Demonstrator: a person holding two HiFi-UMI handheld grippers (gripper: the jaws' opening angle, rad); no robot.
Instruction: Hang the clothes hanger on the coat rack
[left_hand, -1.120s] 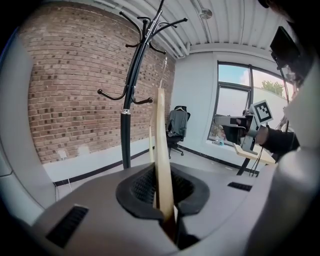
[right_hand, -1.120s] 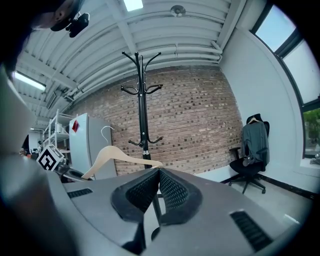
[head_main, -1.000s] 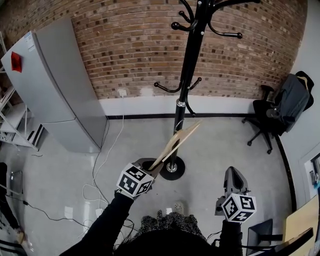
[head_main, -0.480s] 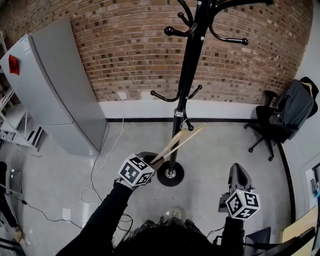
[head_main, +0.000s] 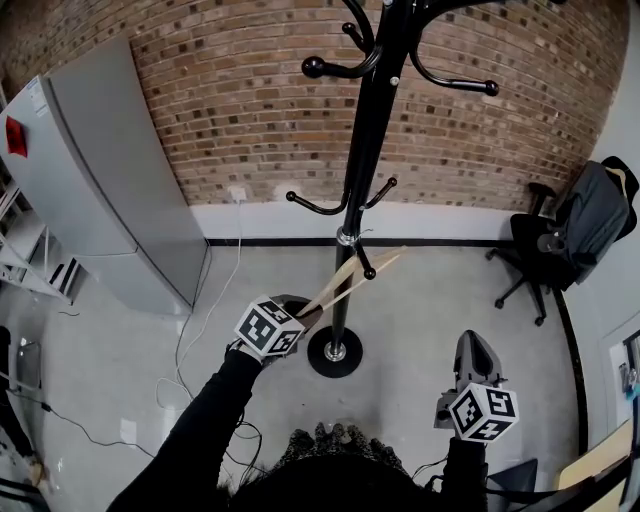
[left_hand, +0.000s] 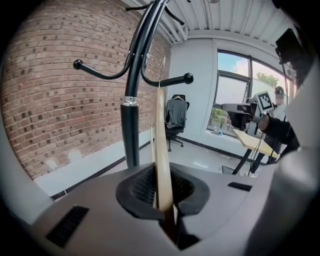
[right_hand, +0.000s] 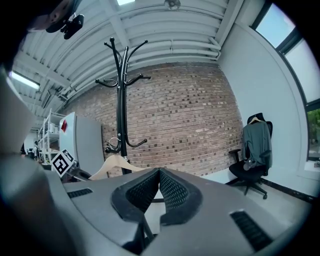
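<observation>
The black coat rack (head_main: 366, 170) stands before the brick wall, its round base (head_main: 335, 353) on the grey floor. It has low hooks (head_main: 318, 207) and upper hooks with ball tips (head_main: 318, 68). My left gripper (head_main: 301, 313) is shut on the end of a pale wooden hanger (head_main: 352, 277), which slants up and right across the pole. In the left gripper view the hanger (left_hand: 161, 145) rises edge-on between the jaws, beside the pole (left_hand: 132, 125) and below a ball-tipped hook (left_hand: 187, 78). My right gripper (head_main: 472, 347) hangs low at the right, shut and empty (right_hand: 159, 174).
A tall grey cabinet (head_main: 100, 180) stands at the left wall, with cables (head_main: 195, 335) trailing over the floor beside it. An office chair with a jacket (head_main: 572, 222) sits at the right. A desk corner (head_main: 600, 455) shows at the bottom right.
The rack has come nearer and its base sits closer to my left gripper. The left gripper has carried the hanger up to the pole, and its far end now crosses it.
</observation>
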